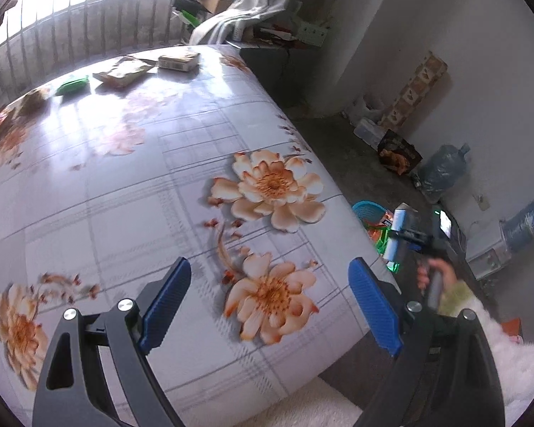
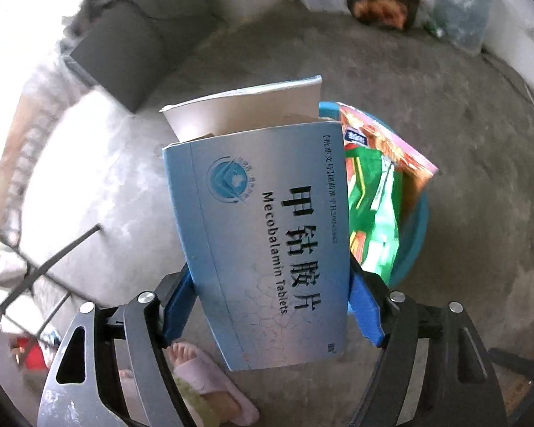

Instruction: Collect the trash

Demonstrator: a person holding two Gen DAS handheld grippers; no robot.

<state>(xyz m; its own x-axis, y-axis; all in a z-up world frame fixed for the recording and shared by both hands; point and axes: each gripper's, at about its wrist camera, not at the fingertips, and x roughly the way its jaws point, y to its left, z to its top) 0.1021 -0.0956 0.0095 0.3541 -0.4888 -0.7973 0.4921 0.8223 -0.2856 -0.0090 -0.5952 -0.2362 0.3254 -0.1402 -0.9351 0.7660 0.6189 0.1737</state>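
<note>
The right gripper (image 2: 270, 306) clamps a blue medicine box (image 2: 263, 235) — held over the floor, above a blue basket (image 2: 414, 235). The left gripper (image 1: 270, 306) gapes empty over the table's (image 1: 131, 185) near edge.

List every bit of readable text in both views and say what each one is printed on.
"Mecobalamin Tablets": on the face of the blue medicine box between the pads of the right gripper.
"甲钴胺片": large black characters on the same box.
A line of small characters and digits along the box's edge: too small to read surely.
Snack wrapper in the blue basket: print blurred.
Packets on the far side of the table: unreadable.
</note>
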